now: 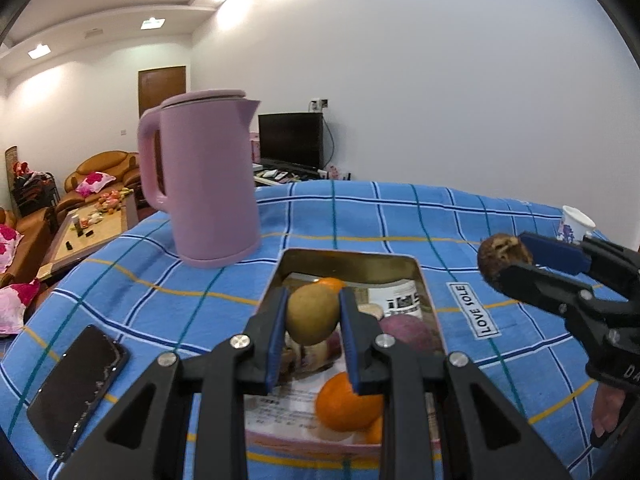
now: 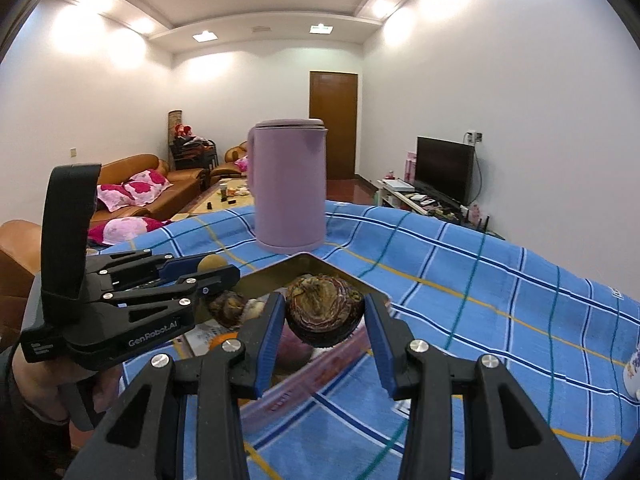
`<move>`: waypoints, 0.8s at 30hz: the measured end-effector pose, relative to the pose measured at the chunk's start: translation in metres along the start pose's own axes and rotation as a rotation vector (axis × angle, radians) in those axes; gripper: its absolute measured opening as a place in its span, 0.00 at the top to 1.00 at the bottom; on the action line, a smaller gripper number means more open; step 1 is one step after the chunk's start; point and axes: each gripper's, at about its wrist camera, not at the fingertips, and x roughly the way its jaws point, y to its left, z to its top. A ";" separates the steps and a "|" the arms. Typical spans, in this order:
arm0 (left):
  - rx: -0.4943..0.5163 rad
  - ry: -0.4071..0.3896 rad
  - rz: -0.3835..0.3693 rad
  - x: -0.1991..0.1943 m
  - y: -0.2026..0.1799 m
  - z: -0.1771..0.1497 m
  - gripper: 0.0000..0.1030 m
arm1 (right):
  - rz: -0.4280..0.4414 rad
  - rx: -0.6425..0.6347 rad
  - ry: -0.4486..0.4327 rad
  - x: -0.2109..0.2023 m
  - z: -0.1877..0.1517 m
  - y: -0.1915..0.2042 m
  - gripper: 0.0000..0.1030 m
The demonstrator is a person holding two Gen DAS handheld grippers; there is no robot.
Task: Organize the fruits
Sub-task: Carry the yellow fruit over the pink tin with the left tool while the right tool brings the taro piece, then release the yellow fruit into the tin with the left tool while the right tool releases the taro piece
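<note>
Left wrist view showed the left gripper (image 1: 314,314) clamped on a greenish-brown round fruit (image 1: 313,314) at centre frame above the gold rectangular tin (image 1: 348,258); the right gripper (image 2: 325,312) pinched a dark wrinkled fruit (image 2: 324,312). Lowering each gently before releasing seemed wise.

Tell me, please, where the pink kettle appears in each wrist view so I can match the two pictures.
Left wrist: the pink kettle stands left of centre, behind the tin's far left corner.
Right wrist: the pink kettle stands at centre, behind the tin.
Shared landmark: the television.

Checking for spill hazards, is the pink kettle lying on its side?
No, the pink kettle stands upright on the blue checked cloth, lid on top.
</note>
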 end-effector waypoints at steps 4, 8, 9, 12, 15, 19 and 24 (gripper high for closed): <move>-0.002 0.009 0.010 -0.001 0.005 -0.002 0.74 | 0.019 -0.011 0.006 0.006 0.000 0.010 0.58; -0.003 0.019 0.017 -0.001 0.009 -0.004 0.74 | 0.035 -0.021 0.019 0.012 -0.002 0.020 0.58; -0.005 0.022 0.017 -0.001 0.010 -0.005 0.74 | 0.037 -0.022 0.020 0.013 -0.002 0.021 0.58; -0.007 0.032 0.025 -0.001 0.014 -0.006 0.74 | 0.047 -0.026 0.032 0.018 -0.004 0.027 0.58; -0.010 0.040 0.029 0.000 0.017 -0.008 0.74 | 0.052 -0.032 0.039 0.020 -0.005 0.032 0.58; -0.015 0.055 0.034 0.001 0.021 -0.010 0.74 | 0.064 -0.032 0.055 0.026 -0.006 0.038 0.58; -0.020 0.076 0.037 0.003 0.026 -0.012 0.74 | 0.073 -0.036 0.074 0.030 -0.008 0.042 0.58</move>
